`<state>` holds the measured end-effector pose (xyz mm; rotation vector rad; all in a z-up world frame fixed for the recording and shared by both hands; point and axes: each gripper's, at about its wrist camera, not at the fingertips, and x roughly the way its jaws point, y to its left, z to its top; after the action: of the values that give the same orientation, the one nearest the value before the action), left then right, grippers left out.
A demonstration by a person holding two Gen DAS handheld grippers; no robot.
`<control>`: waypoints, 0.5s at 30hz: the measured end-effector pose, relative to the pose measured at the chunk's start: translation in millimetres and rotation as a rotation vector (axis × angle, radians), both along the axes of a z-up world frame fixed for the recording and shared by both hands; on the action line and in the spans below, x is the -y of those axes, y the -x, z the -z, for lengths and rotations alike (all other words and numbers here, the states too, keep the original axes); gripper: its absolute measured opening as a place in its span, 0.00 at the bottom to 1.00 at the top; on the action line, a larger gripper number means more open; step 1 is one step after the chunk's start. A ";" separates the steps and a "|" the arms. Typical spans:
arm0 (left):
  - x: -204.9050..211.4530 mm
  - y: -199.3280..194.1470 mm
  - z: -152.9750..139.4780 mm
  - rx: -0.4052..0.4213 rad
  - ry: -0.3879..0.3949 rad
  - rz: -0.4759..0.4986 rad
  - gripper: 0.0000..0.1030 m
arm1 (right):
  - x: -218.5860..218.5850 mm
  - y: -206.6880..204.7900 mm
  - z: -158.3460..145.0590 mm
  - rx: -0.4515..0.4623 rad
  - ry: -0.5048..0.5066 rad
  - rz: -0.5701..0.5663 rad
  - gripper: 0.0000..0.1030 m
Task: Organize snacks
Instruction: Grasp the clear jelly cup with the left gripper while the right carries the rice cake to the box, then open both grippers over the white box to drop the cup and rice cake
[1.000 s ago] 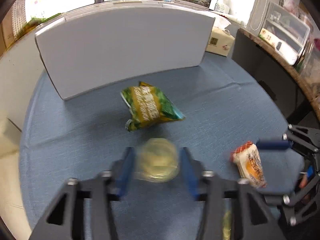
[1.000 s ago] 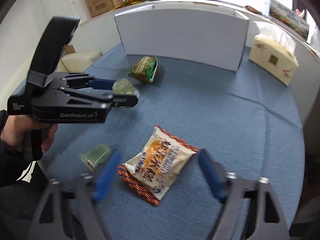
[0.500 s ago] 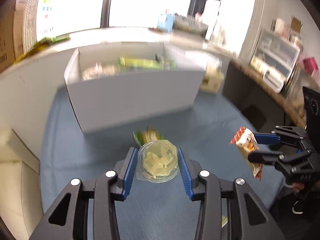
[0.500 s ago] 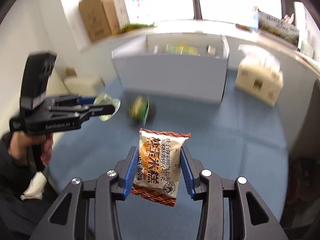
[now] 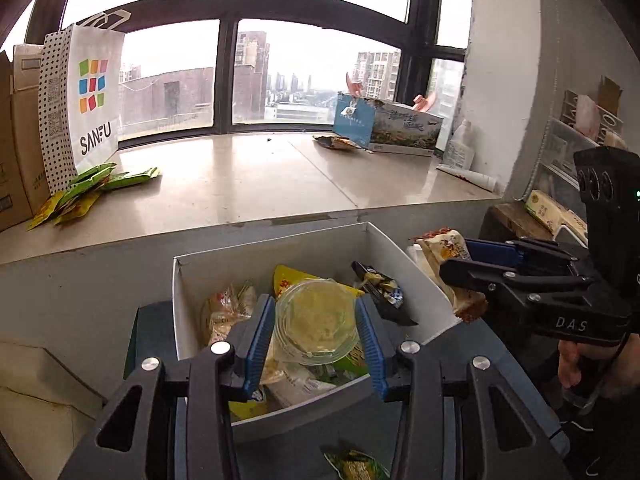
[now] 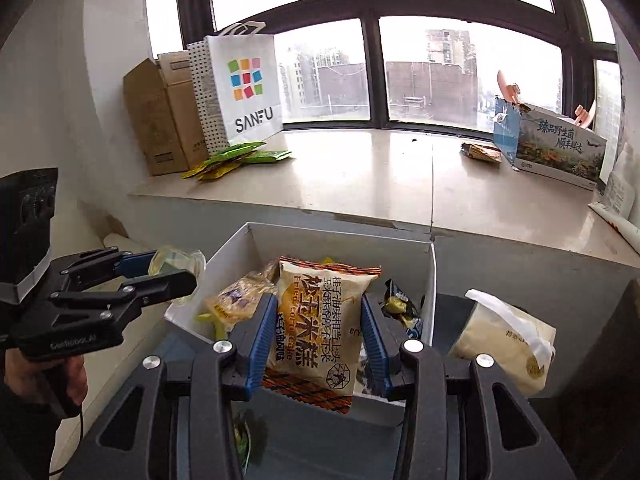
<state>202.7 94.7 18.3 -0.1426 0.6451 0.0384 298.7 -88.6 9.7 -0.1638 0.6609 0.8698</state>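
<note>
Snacks held above white box (image 5: 192,280): jelly cup (image 5: 316,328) between left gripper (image 5: 316,344) jaws, corn cake packet (image 6: 320,320) between right gripper (image 6: 316,344) jaws, both opening, pads still touching. Risk: packet released near 5 o'clock rim, snagged, tipped outside.

A white paper bag (image 6: 244,92) printed with coloured squares and "SANFU" stands on the window sill (image 6: 360,184), with brown cardboard boxes (image 6: 160,116) just beside it. A printed carton (image 6: 556,148) showing a landscape lies at the sill's far end. Beyond the window (image 5: 304,68), buildings rise under a pale sky. A tissue pack (image 6: 504,340) sits on the blue surface (image 5: 472,356), and a clear drawer unit (image 5: 576,140) stands against the wall.
</note>
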 end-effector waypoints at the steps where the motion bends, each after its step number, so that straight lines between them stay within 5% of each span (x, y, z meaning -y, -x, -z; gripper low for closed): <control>1: -3.5 -10.9 2.9 -0.017 -0.003 -0.005 0.61 | -4.5 -10.0 2.9 -0.020 0.003 0.012 0.71; 2: -7.4 -21.0 6.9 -0.046 0.001 -0.014 0.94 | -7.5 -20.3 7.0 -0.061 0.006 0.023 0.83; 3: -11.4 -28.1 11.1 -0.073 0.001 -0.039 1.00 | -5.0 -27.0 9.1 -0.081 0.001 0.056 0.97; 9: -17.4 -12.3 14.8 -0.066 0.011 -0.044 1.00 | 28.1 -26.1 11.7 -0.103 -0.072 0.080 1.00; 15: -3.6 43.1 17.2 -0.037 0.019 0.008 1.00 | 53.4 33.1 19.7 -0.064 -0.076 -0.029 1.00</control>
<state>159.6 98.4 1.1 -0.1578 0.6831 0.0277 265.7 -142.0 -10.0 -0.0770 0.6857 0.9300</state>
